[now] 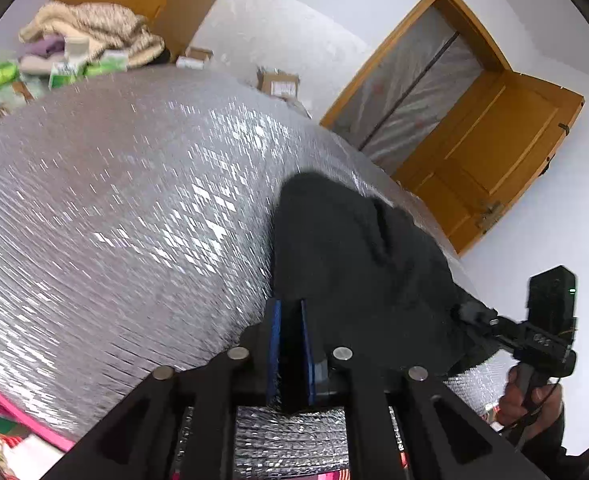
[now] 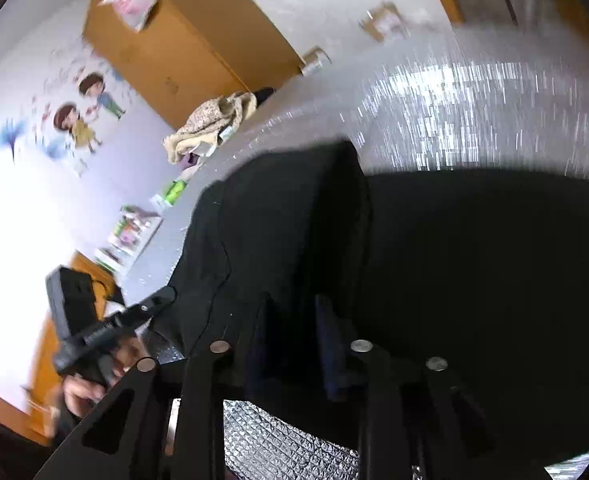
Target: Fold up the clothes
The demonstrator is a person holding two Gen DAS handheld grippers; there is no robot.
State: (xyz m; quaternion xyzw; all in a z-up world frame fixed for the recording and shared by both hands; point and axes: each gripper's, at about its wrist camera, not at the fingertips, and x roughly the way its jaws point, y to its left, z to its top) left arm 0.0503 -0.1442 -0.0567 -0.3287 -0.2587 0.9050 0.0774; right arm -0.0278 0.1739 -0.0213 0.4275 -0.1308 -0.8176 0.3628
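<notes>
A black fabric garment [image 1: 358, 248] is seen draped over the silver quilted foil surface [image 1: 134, 220], and it is gripped from both ends. In the left wrist view, the left gripper [image 1: 290, 320] is shown with its blue-padded jaws close together, a fold of the dark cloth pinched between them. Off to the right in that same view, the right gripper [image 1: 470, 314] is caught from outside, its tip buried in the garment's edge, with a hand [image 1: 534, 396] wrapped round its handle.

The right wrist view is heavily blurred. There the garment fills most of the frame, and the right gripper's jaws are seen pressed into the cloth, though whether they are fully clamped cannot be told. Only this view offers cartoon wall stickers [image 2: 82, 120], while only the left view reveals an open wooden door [image 1: 494, 160]. A pile of beige clothes [image 1: 94, 28] is visible in both.
</notes>
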